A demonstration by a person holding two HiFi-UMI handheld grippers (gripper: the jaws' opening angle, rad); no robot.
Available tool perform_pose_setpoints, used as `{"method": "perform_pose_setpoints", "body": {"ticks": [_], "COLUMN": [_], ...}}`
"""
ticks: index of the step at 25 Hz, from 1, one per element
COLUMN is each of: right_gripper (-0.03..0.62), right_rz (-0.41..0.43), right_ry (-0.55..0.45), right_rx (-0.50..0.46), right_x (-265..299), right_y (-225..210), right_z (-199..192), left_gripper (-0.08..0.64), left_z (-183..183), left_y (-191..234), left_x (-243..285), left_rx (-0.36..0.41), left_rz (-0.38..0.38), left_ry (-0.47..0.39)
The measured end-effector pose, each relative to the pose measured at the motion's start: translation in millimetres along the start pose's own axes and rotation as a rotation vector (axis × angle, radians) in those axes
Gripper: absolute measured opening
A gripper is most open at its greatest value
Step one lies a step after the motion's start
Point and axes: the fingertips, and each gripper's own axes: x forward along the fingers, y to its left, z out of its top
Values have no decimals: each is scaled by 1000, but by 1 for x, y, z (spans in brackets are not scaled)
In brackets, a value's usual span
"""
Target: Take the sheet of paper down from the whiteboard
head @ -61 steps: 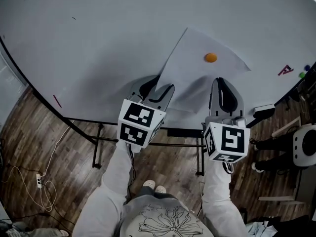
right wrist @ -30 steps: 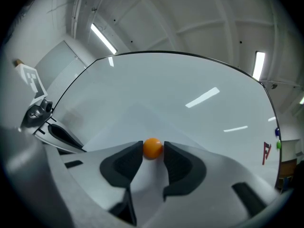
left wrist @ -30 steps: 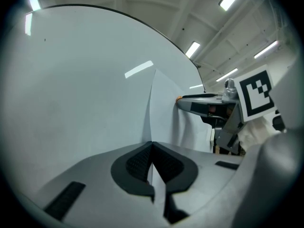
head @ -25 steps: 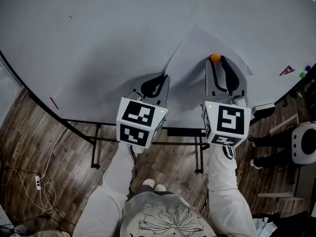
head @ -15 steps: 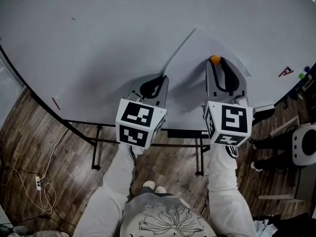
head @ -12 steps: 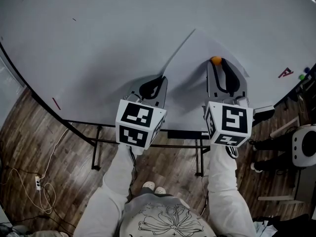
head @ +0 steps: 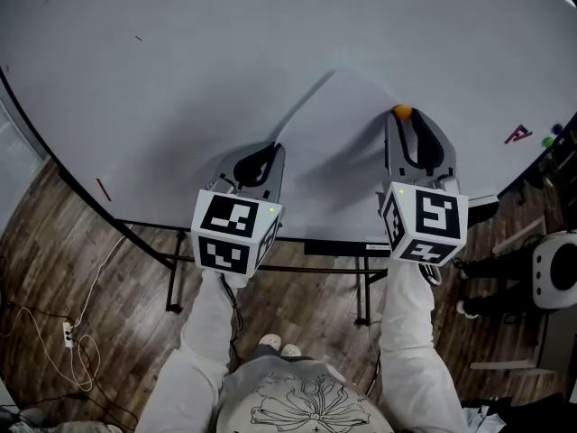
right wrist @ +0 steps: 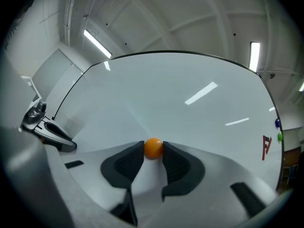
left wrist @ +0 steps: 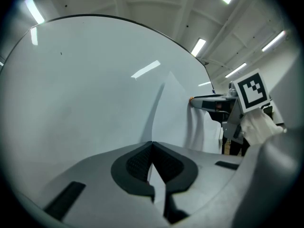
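A white sheet of paper (head: 347, 124) hangs on the whiteboard (head: 180, 61), pinned near its top right by a small orange magnet (head: 402, 112). The sheet's left edge stands away from the board. My left gripper (head: 273, 146) is shut on that edge low down; in the left gripper view the paper (left wrist: 173, 113) rises from between the closed tips (left wrist: 152, 145). My right gripper (head: 403, 121) points at the board, and in its own view both fingertips press on the orange magnet (right wrist: 153, 146).
A red mark (head: 518, 134) and green (head: 551, 139) and blue (head: 561, 128) magnets sit at the board's right edge. Below the board are its black stand (head: 270, 264), a wood floor with a cable (head: 72, 332), and a white device (head: 554, 269) at right.
My right gripper rose to the orange magnet and closed on it. My left gripper has since shifted left with the paper's edge, lifting that side further off the board.
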Motion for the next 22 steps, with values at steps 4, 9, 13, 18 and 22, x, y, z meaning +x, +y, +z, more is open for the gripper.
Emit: {"method": "perform_pose_setpoints", "body": {"ticks": [4,9,13,18,22], "right_gripper": [118,118,120,129,132], "right_rz": [-8,-10,-21,-23,-49], "right_ry": [1,-1,-11,-20,-45], "right_rx": [6,10,18,55,71], "right_x": [0,-2,-1,-3,-12], "right_y": [-5,-10,-11,-9,-9], "right_z": [-2,-2,-1,-1,3], "left_gripper": [3,3,3,3,3], "left_z": [-2,-6,-7,-9,-8], "left_y": [13,35,47,57,57], "left_x": [-10,-27,-39,-52,-59], "left_rx": [-4,-16,-15,-39,-66], "left_rz": [47,107,135,159,166], "left_ry": [4,8,16,12,-7]}}
